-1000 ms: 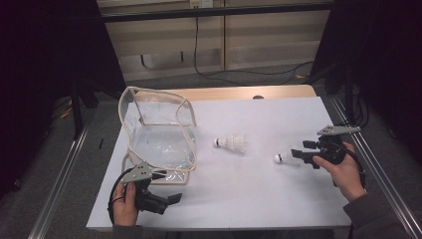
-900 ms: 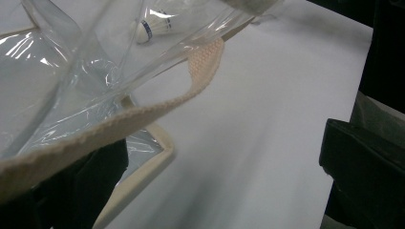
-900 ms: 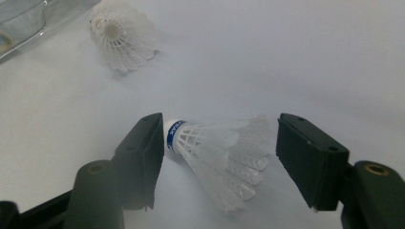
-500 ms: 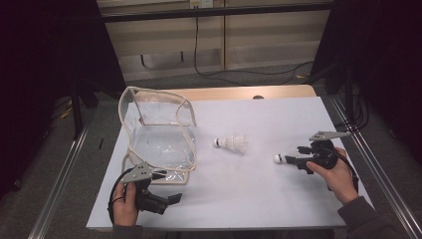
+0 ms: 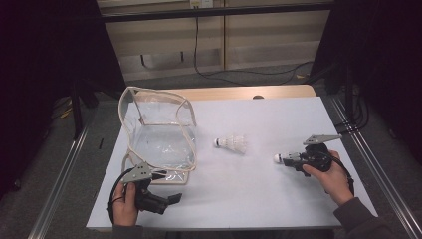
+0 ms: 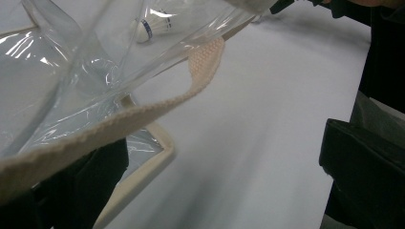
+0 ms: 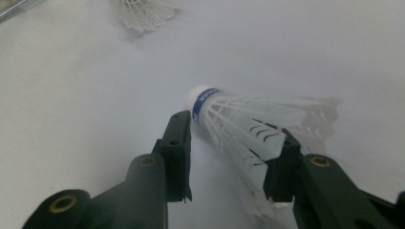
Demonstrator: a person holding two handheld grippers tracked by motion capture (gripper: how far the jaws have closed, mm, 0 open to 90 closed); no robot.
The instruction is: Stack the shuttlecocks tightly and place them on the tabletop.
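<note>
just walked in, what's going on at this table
A person works two hand-held grippers. The right gripper has just been closing its jaws around a white feathered shuttlecock on the white table. The left gripper rests by a clear plastic bag with cream trim. A second white shuttlecock lies mid-table.

Clear bag [image 5: 158, 130] stands tall at table's [image 5: 278, 204] 9 o'clock, blocks that side. Loose shuttlecock [image 5: 232, 143] lies at middle. Wide bare room at 12, 6, also between shuttlecock and right gripper [image 5: 287, 159].
</note>
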